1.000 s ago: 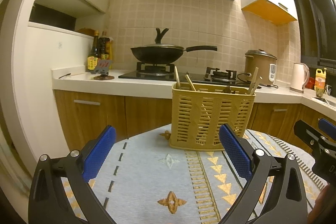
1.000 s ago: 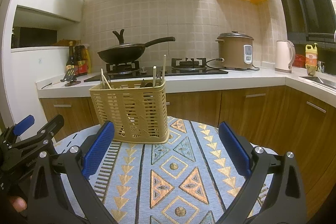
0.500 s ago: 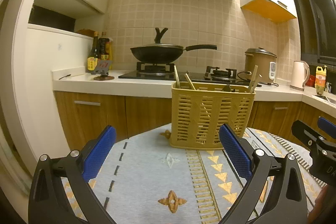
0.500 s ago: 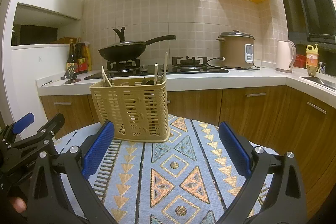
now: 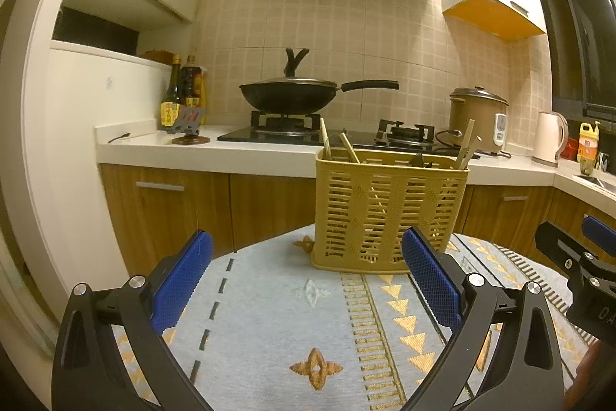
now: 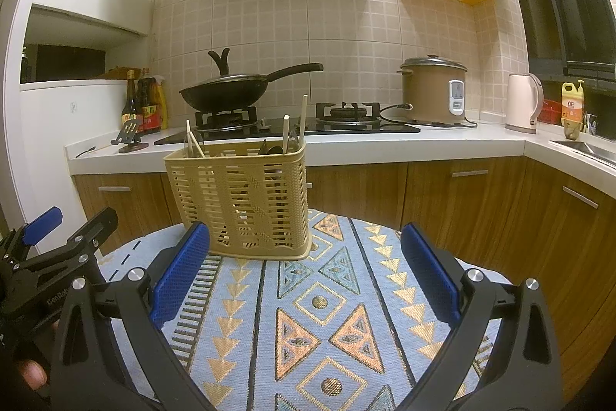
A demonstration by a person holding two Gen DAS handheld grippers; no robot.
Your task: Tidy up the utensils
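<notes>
A tan slotted utensil basket (image 5: 389, 207) stands upright at the far edge of a round table covered with a patterned blue cloth (image 5: 308, 314); it also shows in the right wrist view (image 6: 240, 203). Chopsticks (image 5: 325, 141) and dark utensil handles stick out of its top. My left gripper (image 5: 308, 280) is open and empty, a short way in front of the basket. My right gripper (image 6: 306, 276) is open and empty, to the basket's right and in front of it. Each gripper shows at the edge of the other's view.
Behind the table runs a kitchen counter (image 5: 231, 153) with a black wok (image 5: 288, 95) on the gas hob, sauce bottles (image 5: 181, 95), a rice cooker (image 6: 433, 89) and a kettle (image 6: 523, 106). Wooden cabinets stand below, and a sink (image 6: 585, 147) is at the right.
Both grippers have lowered slightly, so the basket and counter sit a little higher in both views. Both grippers stay open and empty.
</notes>
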